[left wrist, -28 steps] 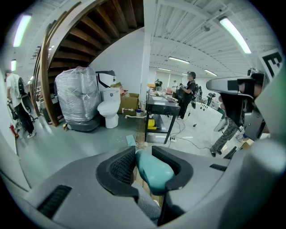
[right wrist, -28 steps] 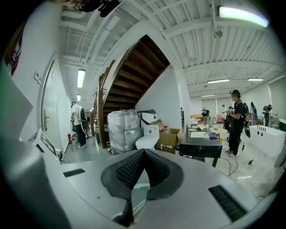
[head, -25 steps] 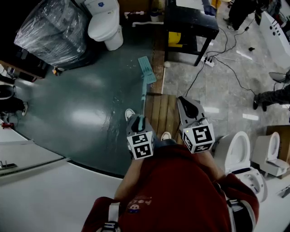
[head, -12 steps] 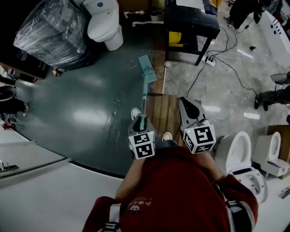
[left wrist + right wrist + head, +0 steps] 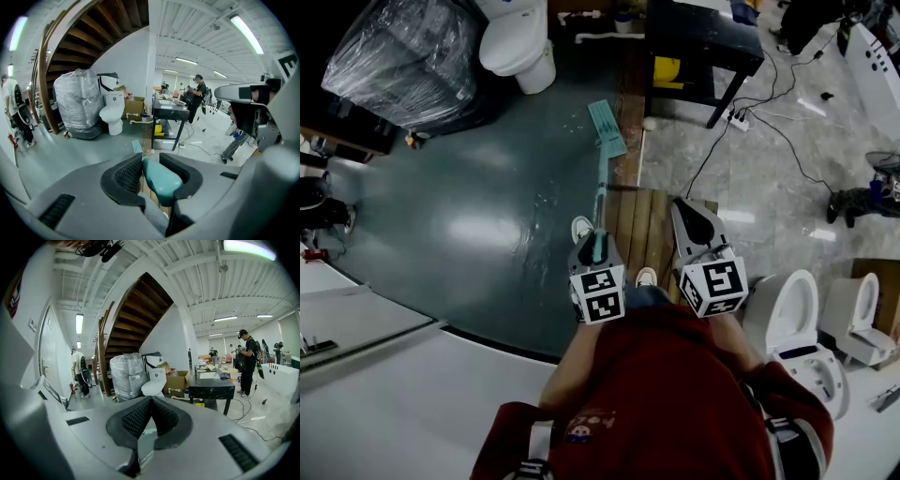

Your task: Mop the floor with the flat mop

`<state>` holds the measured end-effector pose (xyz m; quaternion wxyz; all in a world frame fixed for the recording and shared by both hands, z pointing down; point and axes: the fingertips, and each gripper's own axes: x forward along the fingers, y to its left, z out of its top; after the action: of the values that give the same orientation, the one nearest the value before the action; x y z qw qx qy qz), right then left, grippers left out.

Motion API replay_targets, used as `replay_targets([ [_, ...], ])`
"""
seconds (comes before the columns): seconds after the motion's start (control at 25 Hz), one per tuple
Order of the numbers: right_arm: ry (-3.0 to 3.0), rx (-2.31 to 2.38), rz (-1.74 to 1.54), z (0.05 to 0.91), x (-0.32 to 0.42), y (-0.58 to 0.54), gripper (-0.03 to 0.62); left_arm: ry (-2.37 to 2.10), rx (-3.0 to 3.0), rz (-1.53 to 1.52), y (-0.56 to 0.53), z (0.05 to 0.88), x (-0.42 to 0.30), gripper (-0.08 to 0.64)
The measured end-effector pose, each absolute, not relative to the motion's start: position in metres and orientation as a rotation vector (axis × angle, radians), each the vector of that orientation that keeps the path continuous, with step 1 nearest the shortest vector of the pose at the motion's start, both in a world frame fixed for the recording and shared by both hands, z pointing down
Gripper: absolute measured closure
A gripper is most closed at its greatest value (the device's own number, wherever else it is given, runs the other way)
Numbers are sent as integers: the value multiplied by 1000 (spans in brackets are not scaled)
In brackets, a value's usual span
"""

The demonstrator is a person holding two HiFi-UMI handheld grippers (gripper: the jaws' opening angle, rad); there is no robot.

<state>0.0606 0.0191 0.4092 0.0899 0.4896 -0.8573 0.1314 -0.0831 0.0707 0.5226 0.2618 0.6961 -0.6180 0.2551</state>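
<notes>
The left gripper (image 5: 596,249) is held low in front of the torso, pointing forward and down, and its marker cube (image 5: 600,293) faces up at the head camera. Its jaws are clamped on the teal mop handle (image 5: 161,182), whose end sits between the ribbed pads (image 5: 127,174). The right gripper (image 5: 691,214) is just beside it, about level and aimed the same way, with its own cube (image 5: 712,286) also facing up. Its jaws are pressed together with nothing between them. The forearms are hidden under the torso; the red sleeves (image 5: 792,403) stay close to the body
</notes>
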Motion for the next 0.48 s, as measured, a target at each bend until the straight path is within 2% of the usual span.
replay_targets([
  [0.48, -2523, 1415, 403, 427, 35, -12, 574, -1670, 1870, 666, 18, 536, -100, 431],
])
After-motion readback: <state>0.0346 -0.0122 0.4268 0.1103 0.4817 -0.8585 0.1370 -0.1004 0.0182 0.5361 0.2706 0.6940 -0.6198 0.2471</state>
